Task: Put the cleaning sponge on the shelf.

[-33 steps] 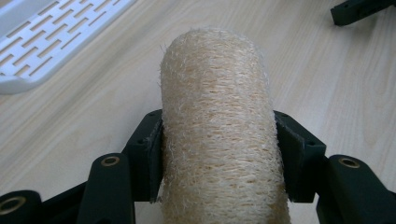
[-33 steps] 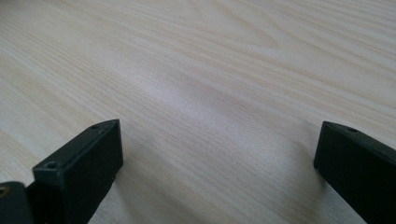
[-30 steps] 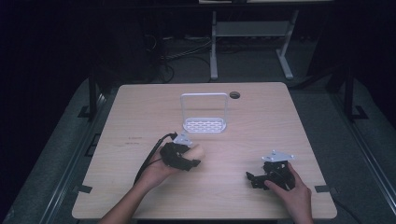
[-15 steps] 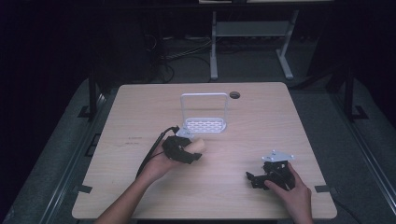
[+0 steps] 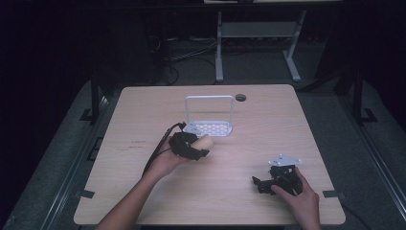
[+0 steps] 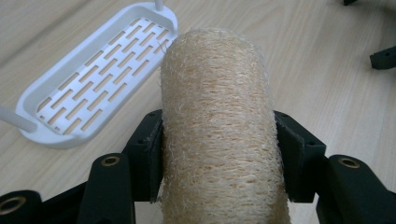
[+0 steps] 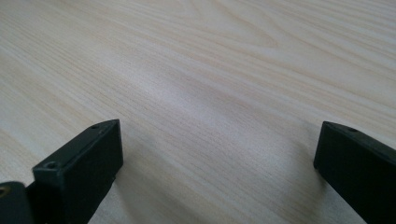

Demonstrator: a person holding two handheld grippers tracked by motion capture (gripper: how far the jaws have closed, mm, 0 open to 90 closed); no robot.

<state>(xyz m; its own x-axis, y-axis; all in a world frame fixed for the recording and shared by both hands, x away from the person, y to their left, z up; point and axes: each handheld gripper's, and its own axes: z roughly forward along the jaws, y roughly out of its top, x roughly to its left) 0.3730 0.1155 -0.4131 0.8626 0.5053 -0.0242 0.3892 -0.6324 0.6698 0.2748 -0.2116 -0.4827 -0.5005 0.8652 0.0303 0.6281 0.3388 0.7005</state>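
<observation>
A tan loofah roll (image 6: 217, 126) sticks out lengthwise between the two jaws of my left gripper (image 6: 219, 154), which is shut on it. In the high view the left gripper (image 5: 190, 146) is held above the table just in front of a white slotted tray (image 5: 208, 128) with a tall wire handle (image 5: 209, 97); the loofah's tip (image 5: 206, 141) points toward the tray's near edge. That tray (image 6: 93, 74) lies ahead and to the left in the left gripper view. My right gripper (image 5: 261, 183) rests low on the table at the front right, open, with bare wood between its jaws (image 7: 217, 154).
The light wooden table (image 5: 143, 120) has a round dark grommet (image 5: 241, 97) near its far edge. Beyond the table a metal stand (image 5: 253, 38) and cables lie on the dark floor. A dark part of the right gripper (image 6: 385, 56) shows at the right edge of the left gripper view.
My left gripper has carried the loofah up the table toward the white tray. The right gripper has stayed where it was.
</observation>
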